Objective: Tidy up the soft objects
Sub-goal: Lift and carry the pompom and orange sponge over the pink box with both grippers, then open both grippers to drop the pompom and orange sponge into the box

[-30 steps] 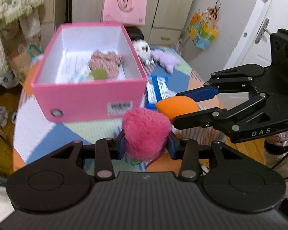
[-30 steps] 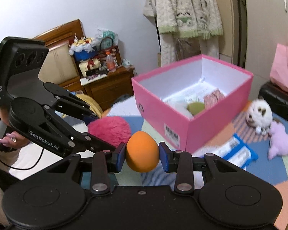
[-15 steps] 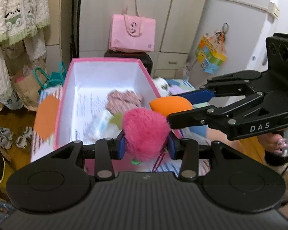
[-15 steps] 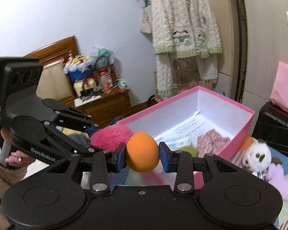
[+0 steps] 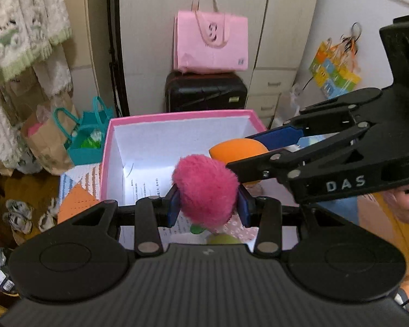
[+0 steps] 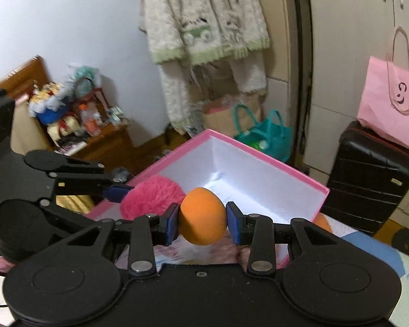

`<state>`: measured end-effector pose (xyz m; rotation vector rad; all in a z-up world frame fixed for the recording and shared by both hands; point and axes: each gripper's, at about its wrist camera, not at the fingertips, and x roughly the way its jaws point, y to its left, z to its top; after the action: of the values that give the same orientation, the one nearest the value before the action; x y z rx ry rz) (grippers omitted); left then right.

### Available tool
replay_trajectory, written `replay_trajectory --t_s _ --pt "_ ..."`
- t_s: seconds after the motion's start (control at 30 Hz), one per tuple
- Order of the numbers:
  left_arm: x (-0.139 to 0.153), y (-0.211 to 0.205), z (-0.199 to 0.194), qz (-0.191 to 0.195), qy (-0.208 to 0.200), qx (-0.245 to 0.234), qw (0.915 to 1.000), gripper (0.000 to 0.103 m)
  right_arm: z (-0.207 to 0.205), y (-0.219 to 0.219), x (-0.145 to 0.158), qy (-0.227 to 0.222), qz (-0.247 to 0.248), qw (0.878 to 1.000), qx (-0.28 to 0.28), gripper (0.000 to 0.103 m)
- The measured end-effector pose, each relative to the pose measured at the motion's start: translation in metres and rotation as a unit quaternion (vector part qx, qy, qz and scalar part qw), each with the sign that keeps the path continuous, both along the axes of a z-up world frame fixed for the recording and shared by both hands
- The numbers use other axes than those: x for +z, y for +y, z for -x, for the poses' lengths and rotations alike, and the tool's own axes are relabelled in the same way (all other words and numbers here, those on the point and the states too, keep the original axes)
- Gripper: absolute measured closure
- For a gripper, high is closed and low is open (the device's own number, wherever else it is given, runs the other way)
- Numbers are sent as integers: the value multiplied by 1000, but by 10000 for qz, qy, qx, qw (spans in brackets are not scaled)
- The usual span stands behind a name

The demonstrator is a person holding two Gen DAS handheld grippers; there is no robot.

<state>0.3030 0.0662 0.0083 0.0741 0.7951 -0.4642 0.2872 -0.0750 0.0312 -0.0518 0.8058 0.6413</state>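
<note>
My left gripper [image 5: 207, 206] is shut on a fluffy pink pom-pom [image 5: 205, 189], held above the open pink box [image 5: 177, 115]. Just to its right, my right gripper [image 6: 203, 222] is shut on an orange egg-shaped sponge [image 6: 203, 216], also over the box [image 6: 261, 154]. In the left wrist view the orange sponge [image 5: 237, 150] shows behind the pom-pom. From the right wrist view the pom-pom [image 6: 152, 194] sits left of the sponge. The box has white walls; a printed paper [image 5: 141, 188], a pink patterned cloth [image 5: 238, 230] and a green item [image 5: 223, 239] lie on its floor, partly hidden.
A black suitcase [image 5: 204, 91] with a pink paper bag [image 5: 211, 45] on top stands behind the box by the wardrobe. A teal bag [image 5: 86, 139] and brown paper bag sit on the floor at left. Fleecy garments [image 6: 204, 16] hang on the wall. A patchwork cover [image 6: 379, 256] lies under the box.
Both grippers have travelled forward together from the near side of the box to above its open inside. Each keeps its grip; the soft toys on the cover have left the views.
</note>
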Motion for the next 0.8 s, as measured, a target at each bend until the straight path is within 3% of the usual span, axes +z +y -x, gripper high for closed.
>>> replay_trajectory --t_s 0.33,0.5,0.57,0.67,0.8 --pt "-32 -7 -56 -53 683 255 9973 63 -65 -5 -42 750 -71 9963 -418 60" --pt "-40 -10 -66 -134 716 291 9969 60 -75 -1 -51 793 88 9953 -547 57" --pt "-39 -9 -66 -162 718 317 9968 52 -78 -1 -52 809 114 9948 -600 51" --pt "-33 -8 -58 -290 557 298 9976 47 -76 -6 -50 817 -32 9951 -561 42" --pt "-15 -4 -33 -366 481 182 9980 40 -58 -20 -43 768 -193 9958 -465 41"
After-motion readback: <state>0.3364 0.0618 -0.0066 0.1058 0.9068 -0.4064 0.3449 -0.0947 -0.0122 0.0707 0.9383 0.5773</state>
